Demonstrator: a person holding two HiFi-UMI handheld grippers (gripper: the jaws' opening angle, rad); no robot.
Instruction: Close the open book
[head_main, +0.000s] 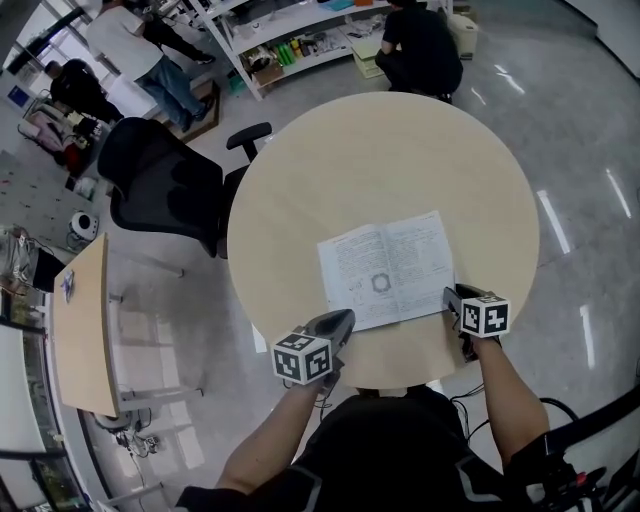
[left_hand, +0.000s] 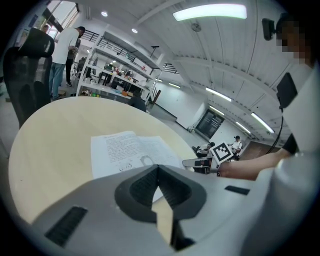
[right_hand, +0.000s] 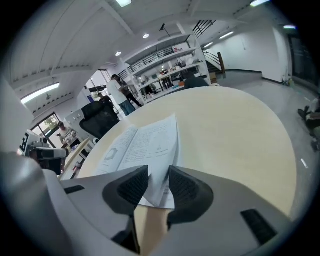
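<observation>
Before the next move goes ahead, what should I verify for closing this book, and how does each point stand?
1. The book lies open and flat on the table: ok.
2. The right gripper has its jaws apart, with the right page's near corner between them: ok.
3. The pads press that corner: not ok, a gap shows.
4. The left gripper has its jaws together and empty: ok.
5. The left gripper is clear of the book: cannot tell.
6. Nothing lies on the pages: ok.

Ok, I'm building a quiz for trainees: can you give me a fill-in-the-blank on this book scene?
The book lies ___ on the table.
That table is ___ in shape.
The gripper with a book corner between its jaws is the ___ one.
Missing words: open; round; right.
</observation>
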